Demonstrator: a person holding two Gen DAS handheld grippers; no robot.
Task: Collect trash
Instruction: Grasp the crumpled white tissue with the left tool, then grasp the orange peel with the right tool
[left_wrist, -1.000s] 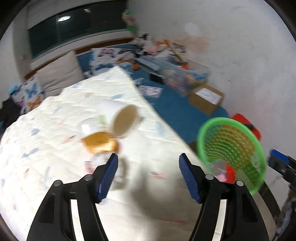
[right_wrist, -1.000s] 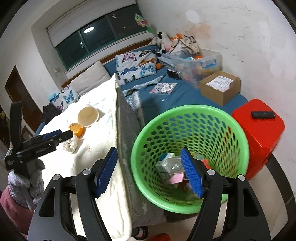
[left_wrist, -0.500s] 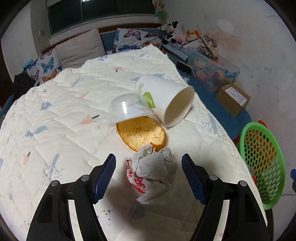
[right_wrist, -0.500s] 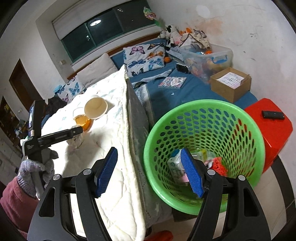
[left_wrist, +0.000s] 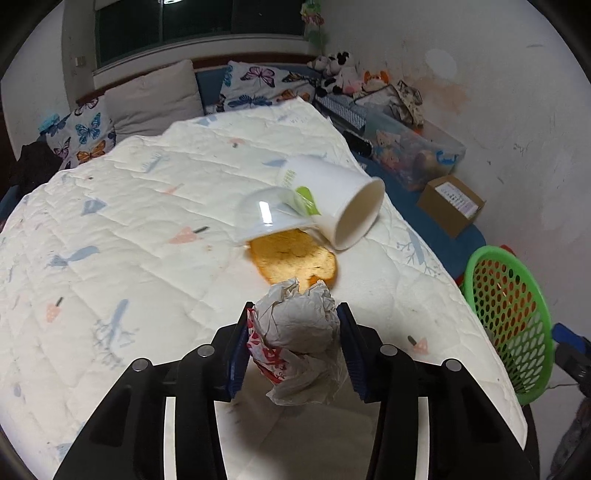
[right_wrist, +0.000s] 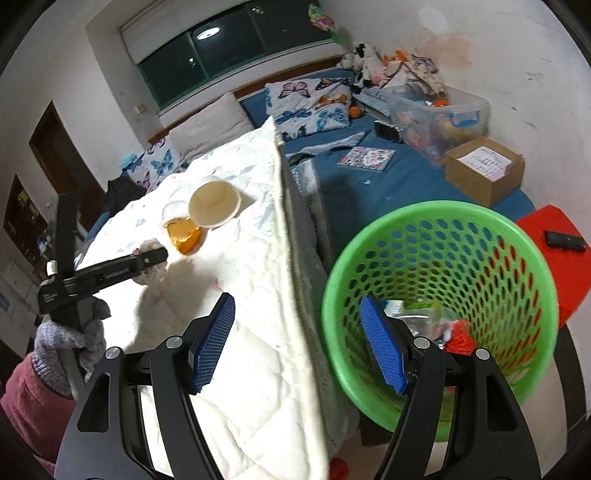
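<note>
My left gripper (left_wrist: 293, 349) is shut on a crumpled paper wrapper (left_wrist: 295, 325), white with red print, just above the white quilt (left_wrist: 129, 240). Beyond it lie an orange slice of bread (left_wrist: 291, 258), a clear plastic lid (left_wrist: 267, 216) and a tipped white paper cup (left_wrist: 340, 203). The green trash basket (left_wrist: 506, 317) stands off the bed's right edge. In the right wrist view my right gripper (right_wrist: 297, 343) is open and empty, its right finger over the basket (right_wrist: 443, 295), which holds several bits of trash. The left gripper (right_wrist: 147, 258) with the wrapper shows there too.
A red stool (right_wrist: 546, 251) with a black remote stands right of the basket. A cardboard box (right_wrist: 484, 170), a clear toy bin (right_wrist: 439, 114) and a book (right_wrist: 365, 158) lie on the blue floor mat. Pillows line the headboard (left_wrist: 147, 99).
My left gripper swung from the basket side to the trash pile, moved down over the crumpled wrapper and closed on it. The right gripper stayed open by the basket, drifting slightly left.
</note>
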